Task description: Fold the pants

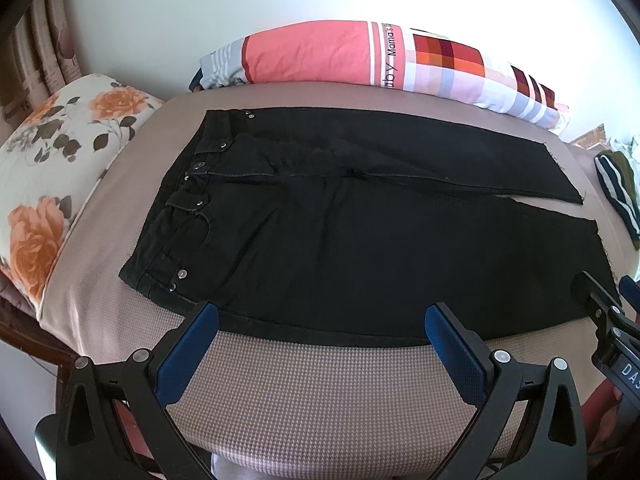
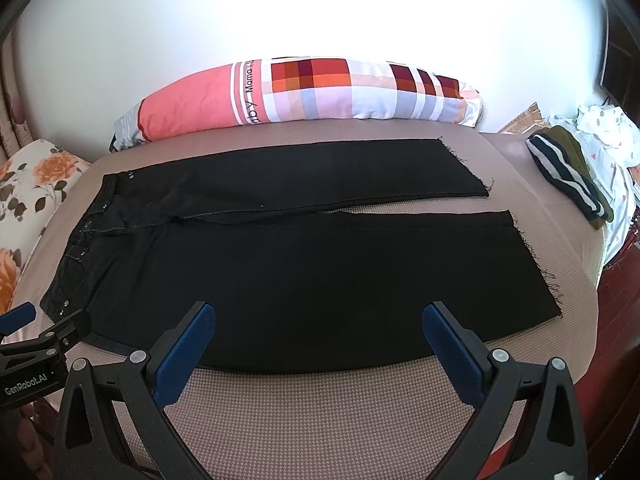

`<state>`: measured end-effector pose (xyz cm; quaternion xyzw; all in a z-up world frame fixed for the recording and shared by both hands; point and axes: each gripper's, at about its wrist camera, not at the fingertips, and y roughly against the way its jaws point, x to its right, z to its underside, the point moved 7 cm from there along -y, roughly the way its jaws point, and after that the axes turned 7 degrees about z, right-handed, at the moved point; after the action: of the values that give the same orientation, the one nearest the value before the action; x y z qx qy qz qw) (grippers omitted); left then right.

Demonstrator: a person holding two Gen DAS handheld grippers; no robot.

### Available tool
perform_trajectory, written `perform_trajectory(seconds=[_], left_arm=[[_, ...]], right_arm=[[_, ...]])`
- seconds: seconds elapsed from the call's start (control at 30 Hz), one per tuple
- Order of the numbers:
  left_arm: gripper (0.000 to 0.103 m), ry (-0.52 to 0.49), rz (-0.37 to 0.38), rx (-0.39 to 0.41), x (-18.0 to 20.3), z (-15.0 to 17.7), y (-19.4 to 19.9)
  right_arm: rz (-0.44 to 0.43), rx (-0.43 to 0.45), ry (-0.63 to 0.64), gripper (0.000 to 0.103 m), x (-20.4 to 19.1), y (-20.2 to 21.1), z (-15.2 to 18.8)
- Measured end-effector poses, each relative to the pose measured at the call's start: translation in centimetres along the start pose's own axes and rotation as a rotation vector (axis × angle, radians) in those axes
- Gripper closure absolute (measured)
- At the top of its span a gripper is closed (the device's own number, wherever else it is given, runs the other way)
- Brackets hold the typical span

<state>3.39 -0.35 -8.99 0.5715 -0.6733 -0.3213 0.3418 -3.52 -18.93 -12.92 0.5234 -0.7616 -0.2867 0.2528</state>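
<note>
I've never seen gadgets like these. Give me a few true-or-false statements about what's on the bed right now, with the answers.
1. The black pants lie flat and unfolded on the bed. True.
2. The left tool is clamped on the waistband. False: its jaws are open and hold nothing.
3. A long pink and checked pillow lies behind the pants. True.
4. The right tool is shut on a leg hem. False: it is open and empty.
5. A floral pillow sits by the waistband end. True.

A home bedroom. A bed fills it, a patchwork bolster along the far wall. A floral pillow lies left.
</note>
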Motion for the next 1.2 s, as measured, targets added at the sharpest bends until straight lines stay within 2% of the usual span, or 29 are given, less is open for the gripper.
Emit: perform_trajectory(seconds=[1.2], left_arm=[[0.001, -0.011, -0.030, 0.004, 0.05, 0.16, -0.44]], right_arm=[[0.047, 0.013, 0.018, 0.000, 0.25, -0.10, -0.15]])
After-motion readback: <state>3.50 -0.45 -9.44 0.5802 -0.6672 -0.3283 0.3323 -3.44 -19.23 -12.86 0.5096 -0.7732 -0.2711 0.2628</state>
